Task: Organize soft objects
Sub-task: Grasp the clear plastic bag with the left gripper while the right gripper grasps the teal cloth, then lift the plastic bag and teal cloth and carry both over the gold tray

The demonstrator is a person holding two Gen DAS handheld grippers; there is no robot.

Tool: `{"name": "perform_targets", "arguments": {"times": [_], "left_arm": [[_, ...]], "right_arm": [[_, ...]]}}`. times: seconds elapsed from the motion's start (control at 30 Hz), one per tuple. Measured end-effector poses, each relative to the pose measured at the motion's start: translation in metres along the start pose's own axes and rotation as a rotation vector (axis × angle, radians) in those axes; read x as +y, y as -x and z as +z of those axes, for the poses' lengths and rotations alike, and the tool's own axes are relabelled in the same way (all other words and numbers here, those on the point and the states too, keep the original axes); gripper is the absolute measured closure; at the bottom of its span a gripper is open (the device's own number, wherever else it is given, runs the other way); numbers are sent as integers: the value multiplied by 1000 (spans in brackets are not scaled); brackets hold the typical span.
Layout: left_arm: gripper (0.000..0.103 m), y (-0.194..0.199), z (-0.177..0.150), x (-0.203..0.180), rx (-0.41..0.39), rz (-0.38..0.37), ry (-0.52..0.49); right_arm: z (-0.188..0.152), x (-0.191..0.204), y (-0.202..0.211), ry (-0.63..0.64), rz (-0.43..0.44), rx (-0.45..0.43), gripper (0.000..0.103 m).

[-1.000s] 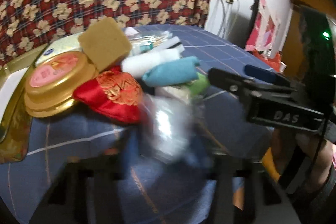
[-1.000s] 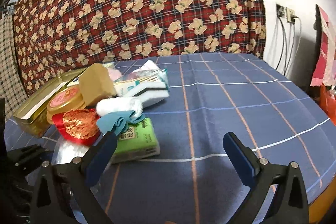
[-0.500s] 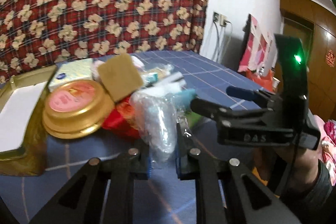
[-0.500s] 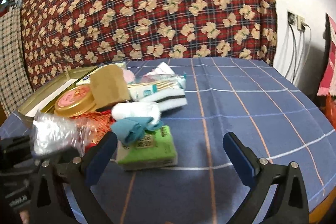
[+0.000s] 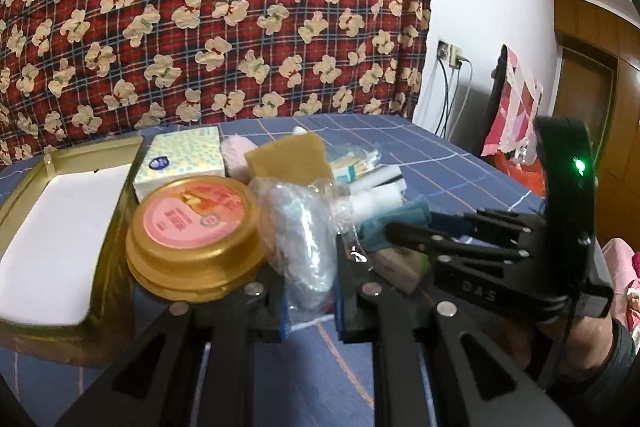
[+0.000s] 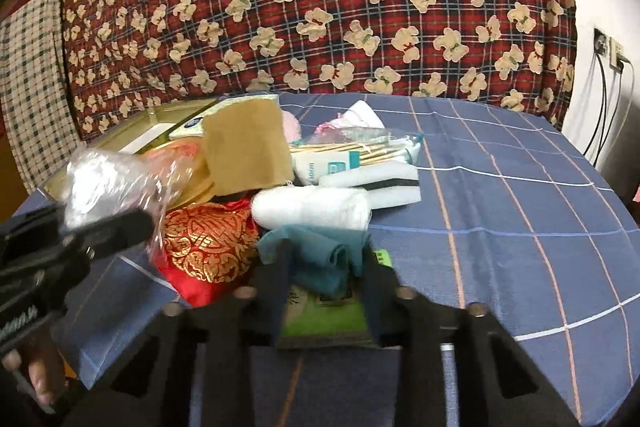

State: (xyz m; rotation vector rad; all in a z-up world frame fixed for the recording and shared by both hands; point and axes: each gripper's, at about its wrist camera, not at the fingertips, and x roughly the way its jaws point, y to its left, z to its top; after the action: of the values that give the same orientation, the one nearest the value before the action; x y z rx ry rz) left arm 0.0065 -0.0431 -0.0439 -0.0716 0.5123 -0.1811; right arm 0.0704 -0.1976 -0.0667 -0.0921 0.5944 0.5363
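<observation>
The left gripper [image 5: 310, 291] has its fingers closed onto a crumpled clear plastic bag [image 5: 304, 239], which bulges up between them and is lifted off the cloth; seen from the right wrist the same bag [image 6: 108, 183] sits above the black finger at the left edge; what is inside it cannot be told. The right gripper [image 6: 326, 291] has its fingers drawn close on either side of a teal cloth [image 6: 320, 251], which lies on a green packet [image 6: 324, 319]; they look to be pinching it, though the contact itself is hard to see.

Just beyond the bag stands a round gold tin [image 5: 196, 243] with a pink lid, closed; left of it lies an open gold tray [image 5: 24, 187] lined with a white sheet and holding nothing else that shows; a tissue pack [image 5: 180, 159] leans against its far corner. Behind the teal cloth lie a white rolled cloth [image 6: 312, 207], a red and gold pouch [image 6: 204, 247], a tan sponge [image 6: 248, 143] tilted up, a white sponge with a dark stripe [image 6: 376, 183] and a bag of cotton swabs [image 6: 360, 151], all heaped and touching on the blue checked tablecloth [image 6: 520, 207].

The right gripper reaches in low from the right of the left wrist view [image 5: 460, 239], roughly level, with a green light on its body; the left one comes in from the left, held by a hand [image 6: 36, 375] at the bottom corner.
</observation>
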Motion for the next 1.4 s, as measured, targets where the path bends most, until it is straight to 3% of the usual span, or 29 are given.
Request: {"name": "perform_targets", "arguments": {"times": [0.17,0.53,1.4], "left_arm": [[90,0,5,4,-18,12,0],[90,-5,23,10,-59,35,-19],[90,-28,41,24,-92,108,-26]], "right_arm": [[0,-6,7,-36,32,-46,89],[5,-10,23,-54,56,-176,90],[49,-12,5,-99,10,-281,90]]}}
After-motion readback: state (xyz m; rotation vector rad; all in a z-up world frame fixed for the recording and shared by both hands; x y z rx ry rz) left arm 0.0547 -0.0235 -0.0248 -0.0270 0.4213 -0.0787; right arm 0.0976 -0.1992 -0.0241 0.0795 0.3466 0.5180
